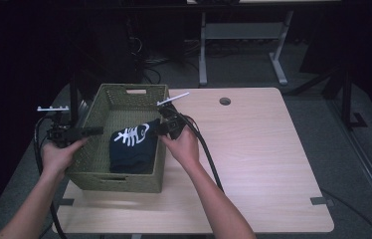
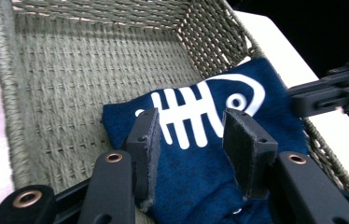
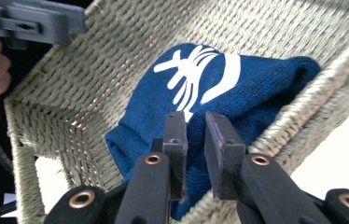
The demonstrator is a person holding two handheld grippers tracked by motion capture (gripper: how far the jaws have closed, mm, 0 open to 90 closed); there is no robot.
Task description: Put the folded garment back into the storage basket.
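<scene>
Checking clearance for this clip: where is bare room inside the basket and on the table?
Free: the basket floor left of and behind the blue cloth, and the tabletop right of the basket. Crowded: the basket's right wall, where the right tool pinches the cloth.

The basket [image 1: 124, 107] is rough woven fibre; the cloth [image 1: 134, 149] is soft knit; the desk [image 1: 258, 149] is smooth pale wood.

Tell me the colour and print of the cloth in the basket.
Dark blue cloth with a white fish-skeleton print, clearest in the left gripper view.
</scene>
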